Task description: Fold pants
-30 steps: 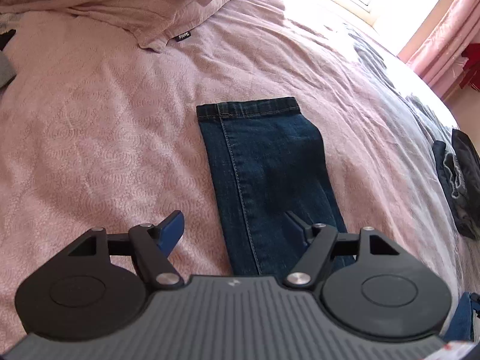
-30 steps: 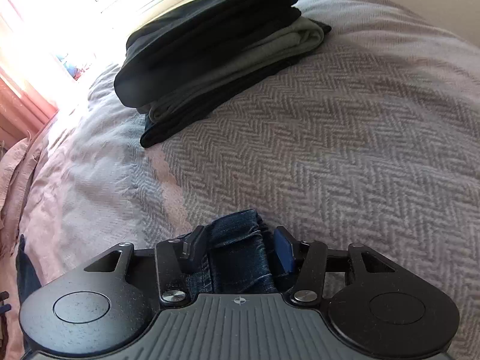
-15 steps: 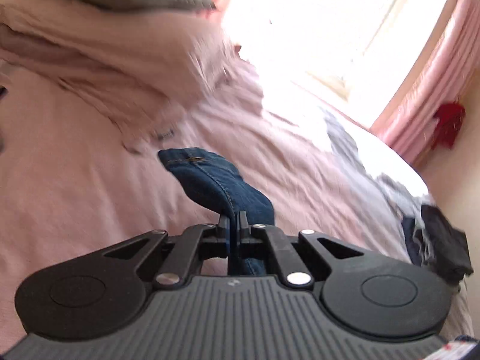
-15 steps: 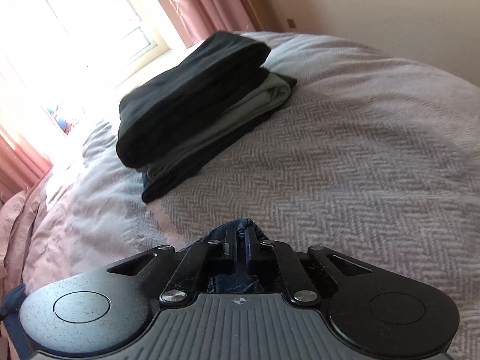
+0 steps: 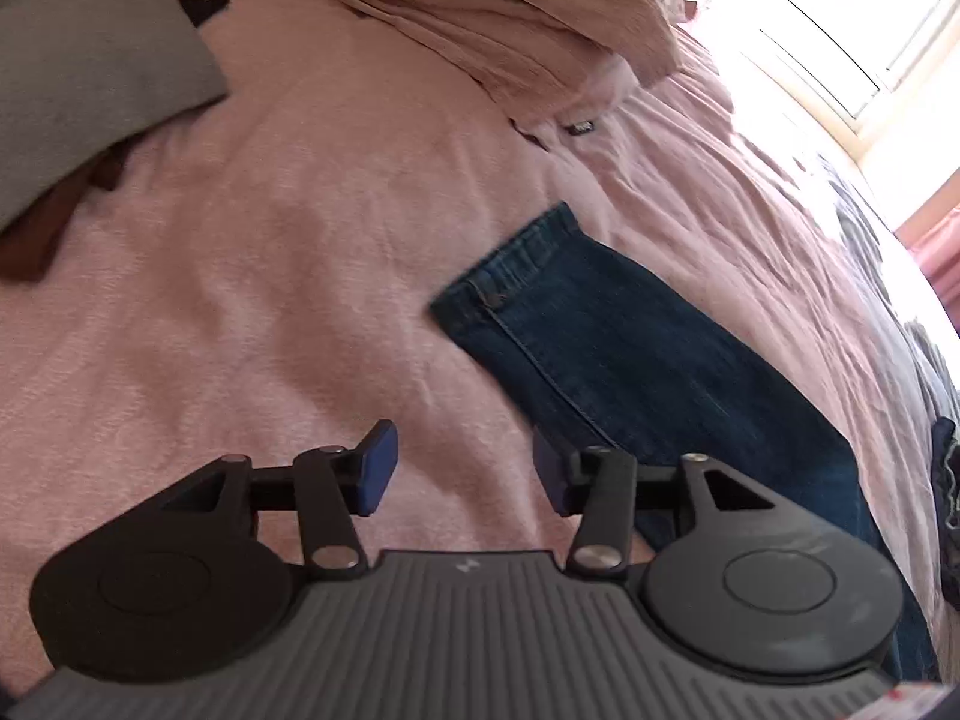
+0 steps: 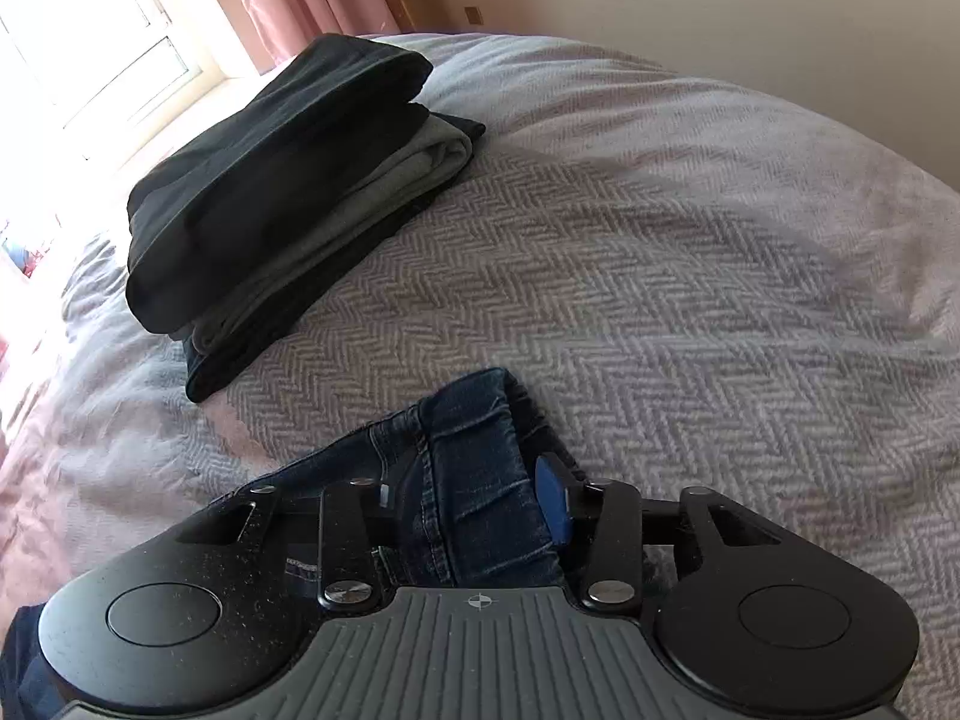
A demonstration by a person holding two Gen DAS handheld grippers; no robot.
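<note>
Dark blue jeans (image 5: 630,354) lie flat on the pink bedspread (image 5: 270,252), one leg running from its hem at the upper middle down to the lower right. My left gripper (image 5: 465,468) is open over bare bedspread just left of that leg, its right finger beside the denim's edge. In the right wrist view the bunched end of the jeans (image 6: 474,450) rests on a grey herringbone blanket (image 6: 690,300). My right gripper (image 6: 468,498) is open, and the denim lies loosely between its spread fingers.
A stack of folded dark and grey clothes (image 6: 276,180) sits on the blanket, ahead and left of the right gripper. Pink pillows (image 5: 510,6) and a grey pillow (image 5: 90,60) lie beyond the left gripper. Dark clothing (image 5: 948,510) shows at the right edge.
Half a second ago both grippers were shut on the jeans and held them lifted. Both have since opened, and the leg lies flat on the bed again.
</note>
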